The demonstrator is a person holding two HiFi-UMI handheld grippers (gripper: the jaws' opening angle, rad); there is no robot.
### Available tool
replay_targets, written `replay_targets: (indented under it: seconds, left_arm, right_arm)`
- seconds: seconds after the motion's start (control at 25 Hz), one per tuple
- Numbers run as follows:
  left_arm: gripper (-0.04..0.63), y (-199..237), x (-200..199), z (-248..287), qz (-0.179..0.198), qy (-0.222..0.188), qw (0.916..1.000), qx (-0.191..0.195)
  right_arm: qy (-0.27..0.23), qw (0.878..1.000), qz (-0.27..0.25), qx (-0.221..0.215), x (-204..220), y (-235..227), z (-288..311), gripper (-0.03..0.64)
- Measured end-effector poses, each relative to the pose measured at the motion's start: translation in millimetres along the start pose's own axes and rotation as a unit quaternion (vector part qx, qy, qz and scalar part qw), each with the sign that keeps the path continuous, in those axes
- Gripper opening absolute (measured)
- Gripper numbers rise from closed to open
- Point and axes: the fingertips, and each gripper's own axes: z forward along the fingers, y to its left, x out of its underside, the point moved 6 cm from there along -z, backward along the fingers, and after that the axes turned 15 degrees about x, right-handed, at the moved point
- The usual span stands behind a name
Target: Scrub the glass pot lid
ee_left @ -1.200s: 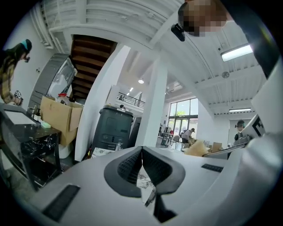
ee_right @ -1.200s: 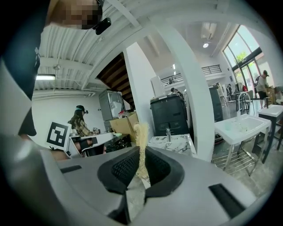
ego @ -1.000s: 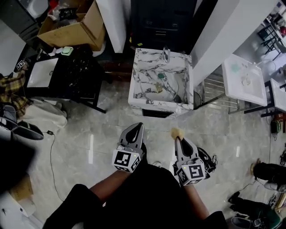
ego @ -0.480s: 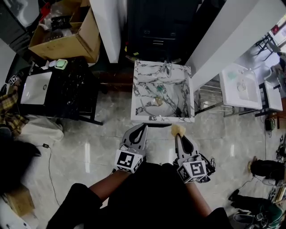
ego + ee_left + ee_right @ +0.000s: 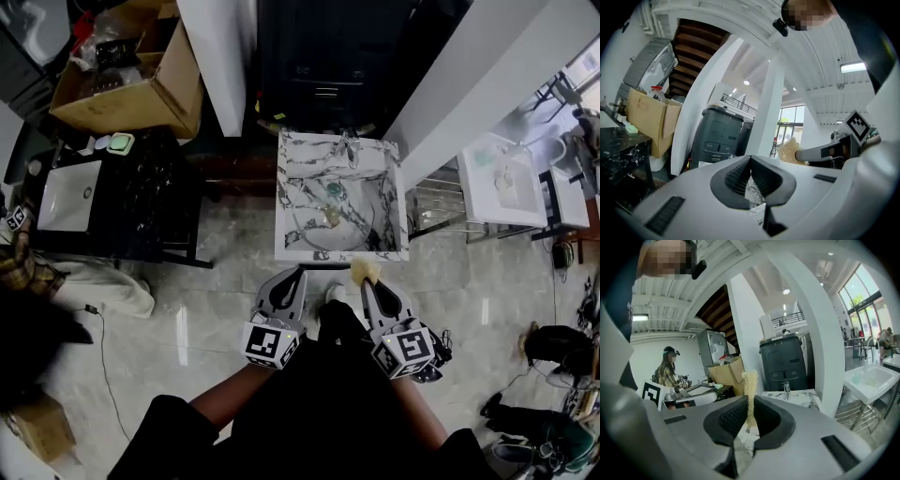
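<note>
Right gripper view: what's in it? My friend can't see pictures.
The right gripper is pinching a thin yellow sponge that sticks up between its jaws. Behind it stand a marble sink, a dark grey cabinet and a white pillar.

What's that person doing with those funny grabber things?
A person stands in front of a marbled sink with a gripper in each hand. The right gripper is clamped on a yellow sponge, held just short of the sink's front edge. The left gripper is shut with nothing in it. A glass pot lid lies in the basin, not yet touched, so no scrubbing is under way.
</note>
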Motion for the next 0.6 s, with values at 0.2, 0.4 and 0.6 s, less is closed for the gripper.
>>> replay_targets:
  seconds: [0.2,0.4,0.6]
  left_arm:
    - [0.015,12,-3,9,0.006,-0.013,0.9997,-0.021]
    - [0.015,27,-1,26,0.004,-0.019,0.9985,-0.052]
    - [0.015,39,5,54,0.021,-0.008,0.9968,-0.077]
  right_arm:
    - [0.036,0.999,-0.008,-0.026,8,-15,32,0.055]
    - [0.08,0.991,-0.031,-0.106,11,-16,81,0.055]
    - [0.103,0.98,-0.035,-0.166,14,-27,126,0.055]
